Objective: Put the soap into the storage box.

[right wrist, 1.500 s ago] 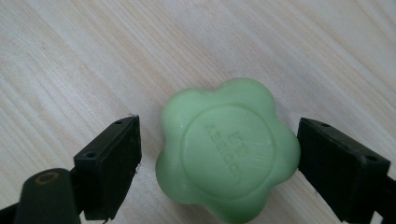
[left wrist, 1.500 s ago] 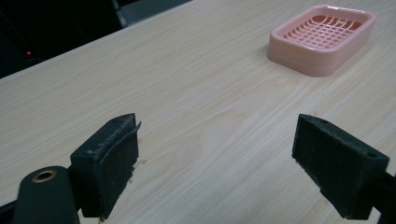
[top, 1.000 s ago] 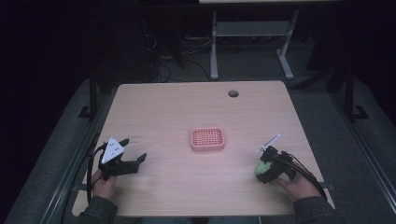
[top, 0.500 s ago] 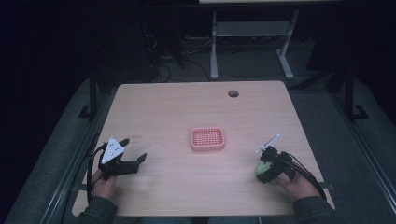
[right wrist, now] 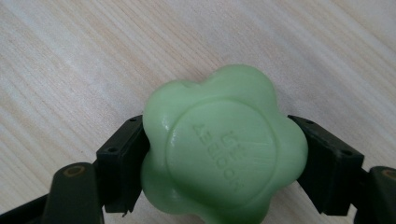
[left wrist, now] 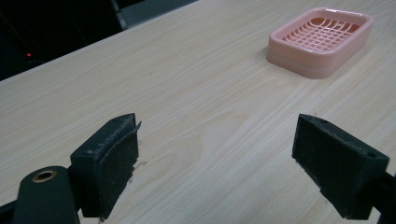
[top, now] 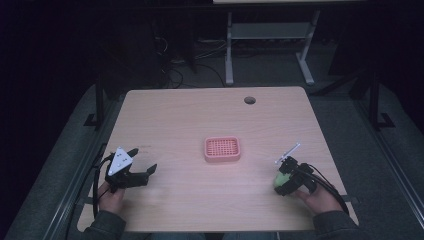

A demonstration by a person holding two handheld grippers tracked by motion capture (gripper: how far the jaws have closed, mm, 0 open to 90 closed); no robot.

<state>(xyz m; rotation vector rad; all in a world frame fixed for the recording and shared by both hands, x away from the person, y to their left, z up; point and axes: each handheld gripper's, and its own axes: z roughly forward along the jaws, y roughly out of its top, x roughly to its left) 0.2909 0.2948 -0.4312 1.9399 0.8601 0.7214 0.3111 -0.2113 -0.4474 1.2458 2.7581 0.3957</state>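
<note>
Right gripper [top: 283,181] clamps a pale green, flower-shaped bar of soap [right wrist: 223,147] near the right front of the light wooden table [top: 200,120].

The soap is glossy and lobed, with a raised oval face carrying embossed letters that read upside down and are hard to make out; its lower edge is cut off at the bottom of the right gripper view, and the black jaws press its two sides. In the high view the soap [top: 279,179] is a small green patch, half hidden by the gripper. The left gripper [left wrist: 217,154] hangs low over bare wood at the left front, jaws spread wide and holding nothing. The pink plastic soap dish with a grid floor [top: 222,149] sits mid-table, well apart from both.
</note>
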